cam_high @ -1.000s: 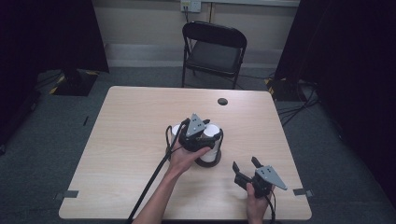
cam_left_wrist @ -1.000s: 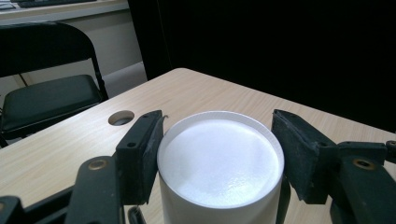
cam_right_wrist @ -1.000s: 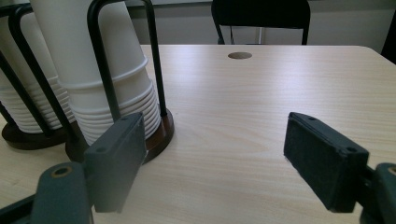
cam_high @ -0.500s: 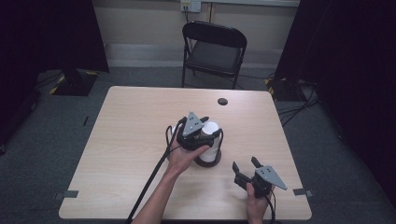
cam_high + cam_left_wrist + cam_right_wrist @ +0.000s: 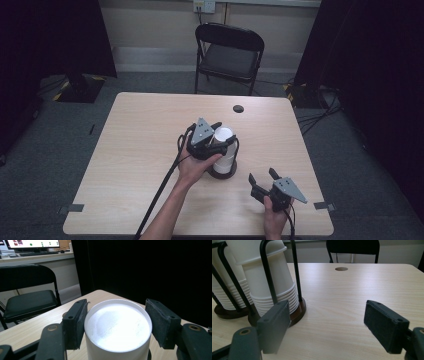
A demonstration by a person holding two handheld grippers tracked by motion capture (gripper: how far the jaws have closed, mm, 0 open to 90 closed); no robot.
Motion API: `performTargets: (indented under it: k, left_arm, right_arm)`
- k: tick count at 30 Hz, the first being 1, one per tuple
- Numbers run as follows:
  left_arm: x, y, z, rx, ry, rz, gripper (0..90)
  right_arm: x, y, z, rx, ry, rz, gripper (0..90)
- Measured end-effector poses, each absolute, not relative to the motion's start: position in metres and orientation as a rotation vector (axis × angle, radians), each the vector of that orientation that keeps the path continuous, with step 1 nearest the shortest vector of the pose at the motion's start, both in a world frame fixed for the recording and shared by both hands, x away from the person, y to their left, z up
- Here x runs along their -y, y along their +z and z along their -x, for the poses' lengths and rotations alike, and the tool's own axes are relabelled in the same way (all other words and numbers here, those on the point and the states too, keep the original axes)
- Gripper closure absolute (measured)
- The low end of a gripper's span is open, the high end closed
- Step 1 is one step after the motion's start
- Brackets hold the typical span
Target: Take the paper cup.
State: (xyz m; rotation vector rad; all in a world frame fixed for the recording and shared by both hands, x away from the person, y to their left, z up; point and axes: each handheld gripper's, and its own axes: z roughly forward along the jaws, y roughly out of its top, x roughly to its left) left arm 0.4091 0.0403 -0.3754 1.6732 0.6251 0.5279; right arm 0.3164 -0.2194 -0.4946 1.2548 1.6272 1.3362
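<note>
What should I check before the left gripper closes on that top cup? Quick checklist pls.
1. Left gripper open: ok.
2. Top cup between its jaws: ok; one pad touches or nearly touches the rim, the other is apart.
3. Cup nested upright in stack: ok.
4. Black holder rods out of the jaws' path: cannot tell.
5. Right gripper open, away from holder: ok.
6. Table near holder base free: ok.

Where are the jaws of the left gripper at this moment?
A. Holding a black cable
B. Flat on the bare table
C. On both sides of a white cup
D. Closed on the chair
C: in the left gripper view, the left gripper has one jaw on each side of the top white cup.
</note>
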Motion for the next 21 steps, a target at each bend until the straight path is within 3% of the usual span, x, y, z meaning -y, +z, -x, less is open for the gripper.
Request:
performTargets:
  k: [21]
  left_arm:
    - [-0.05, -0.363, -0.402, -0.626, 0.536, -1.591, 36.1]
  right_arm:
    - [0.219, -0.495, -0.316, -1.624, 1.336, -1.261, 20.3]
